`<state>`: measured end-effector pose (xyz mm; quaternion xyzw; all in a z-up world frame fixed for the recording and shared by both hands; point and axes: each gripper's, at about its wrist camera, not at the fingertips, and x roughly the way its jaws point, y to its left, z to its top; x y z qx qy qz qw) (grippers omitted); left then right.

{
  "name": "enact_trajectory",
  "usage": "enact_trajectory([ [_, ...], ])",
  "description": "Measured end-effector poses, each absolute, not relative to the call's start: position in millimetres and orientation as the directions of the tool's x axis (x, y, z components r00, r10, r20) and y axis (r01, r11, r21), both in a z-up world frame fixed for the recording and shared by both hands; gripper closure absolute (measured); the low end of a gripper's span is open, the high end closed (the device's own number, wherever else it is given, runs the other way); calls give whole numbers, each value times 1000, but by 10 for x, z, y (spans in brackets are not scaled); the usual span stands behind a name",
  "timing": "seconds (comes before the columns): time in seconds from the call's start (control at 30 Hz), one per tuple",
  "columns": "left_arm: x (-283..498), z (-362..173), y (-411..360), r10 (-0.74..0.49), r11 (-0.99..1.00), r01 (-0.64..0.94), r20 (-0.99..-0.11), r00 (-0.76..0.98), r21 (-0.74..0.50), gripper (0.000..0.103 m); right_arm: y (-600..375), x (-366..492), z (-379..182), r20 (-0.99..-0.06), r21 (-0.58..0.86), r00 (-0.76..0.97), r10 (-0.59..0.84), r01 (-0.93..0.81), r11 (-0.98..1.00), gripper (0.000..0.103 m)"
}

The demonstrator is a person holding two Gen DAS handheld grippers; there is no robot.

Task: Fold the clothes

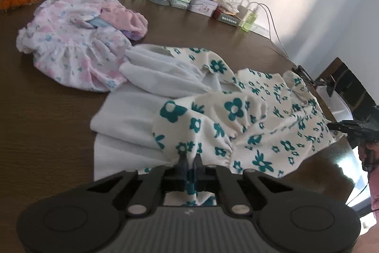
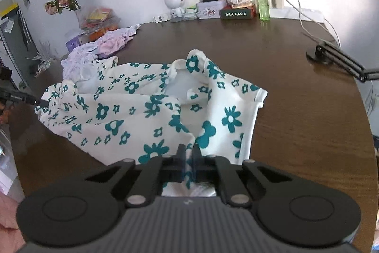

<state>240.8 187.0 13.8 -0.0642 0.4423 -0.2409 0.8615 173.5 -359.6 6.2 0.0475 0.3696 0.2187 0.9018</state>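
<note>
A dark brown wooden counter (image 2: 296,91) stands against a white wall, with small boxes and a green bottle (image 2: 263,6) along its back edge and a pile of pink flowered clothes (image 1: 71,49) to one side. In the middle lies a cream garment with teal flowers (image 2: 146,110), crumpled, its plain white inside partly showing. The left gripper (image 1: 190,159) has its fingers closed tight on one near edge of this garment, and the right gripper (image 2: 187,151) pinches another near edge the same way.
</note>
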Motion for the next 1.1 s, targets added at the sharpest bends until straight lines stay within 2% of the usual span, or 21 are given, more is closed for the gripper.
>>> enact_trajectory([
  [0.27,2555,213,1917,-364,921,334,-748,554,-201,100,-3561,1754,-13,-659,225,638,398,-338,914,97],
  [0.33,2594,119,1928,-349,927,322,-764,543,-195,99,-3574,1749,-8,-659,235,641,394,-323,917,93],
  [0.4,2601,87,1993,-379,920,309,-747,546,-241,95,-3613,1726,19,-648,251,656,386,-294,922,79],
  [0.43,2590,111,2027,-393,916,304,-734,553,-262,83,-3647,1699,61,-627,269,673,392,-285,920,76],
  [0.47,2579,136,2061,-407,912,298,-721,561,-283,64,-3680,1671,104,-606,288,690,397,-275,917,74],
  [0.53,2539,224,2111,-444,895,315,-679,585,-314,42,-3713,1618,215,-556,320,723,410,-269,908,73],
  [0.6,2537,300,2099,-489,872,347,-646,587,-345,41,-3584,1610,372,-515,302,741,431,-314,900,66],
  [0.63,2548,332,2075,-506,862,363,-636,582,-354,39,-3410,1642,444,-509,273,731,454,-363,891,63],
  [0.7,2584,365,1989,-514,856,384,-638,573,-346,37,-3061,1707,586,-501,212,708,498,-458,864,49],
  [0.77,2618,368,1915,-522,851,392,-637,567,-349,36,-2546,1820,673,-518,133,654,551,-576,807,43],
  [0.83,2640,363,1876,-536,843,398,-629,564,-361,36,-2040,1927,700,-544,61,602,584,-666,743,43],
  [0.97,2631,367,1963,-514,858,359,-612,601,-368,35,-1241,2281,631,-621,62,476,623,-763,643,44],
  [1.1,2598,371,2117,-540,838,333,-578,612,-431,35,-846,2655,434,-696,170,385,606,-732,660,45],
])
